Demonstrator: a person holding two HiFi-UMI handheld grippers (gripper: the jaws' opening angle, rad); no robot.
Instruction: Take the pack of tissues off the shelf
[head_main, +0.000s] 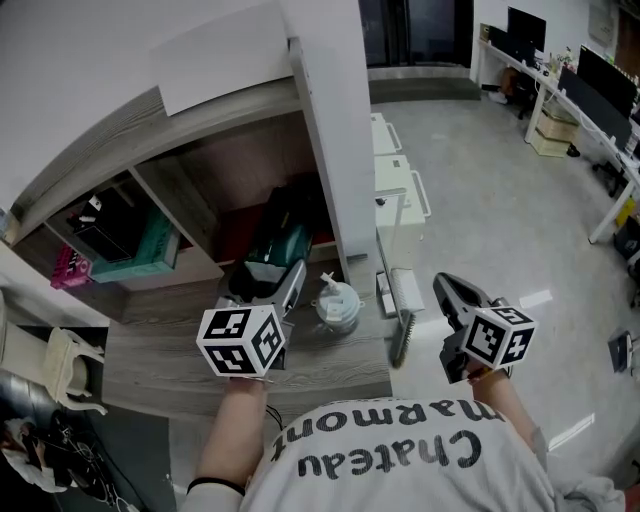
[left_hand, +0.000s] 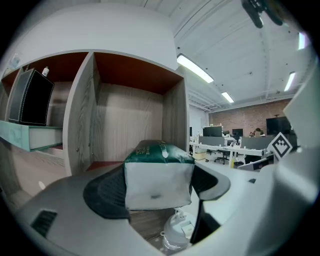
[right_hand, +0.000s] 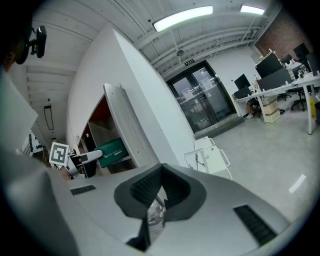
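The pack of tissues (head_main: 277, 243), green on top with a white end (left_hand: 157, 180), lies in the right-hand compartment of the wooden shelf (head_main: 200, 215), its near end towards me. My left gripper (head_main: 268, 283) reaches level into that compartment, and its two dark pads (left_hand: 107, 192) touch the pack's left and right sides, so it is shut on the pack. My right gripper (head_main: 449, 291) hovers off to the right of the shelf over the floor. Its jaws are shut (right_hand: 159, 186) with nothing between them.
A clear plastic container (head_main: 336, 303) stands on the wooden counter (head_main: 170, 360) just right of my left gripper. A teal box (head_main: 142, 252) and a black box (head_main: 108, 222) fill the left compartment. A white upright panel (head_main: 335, 130) borders the shelf; white units (head_main: 398, 185) stand behind it.
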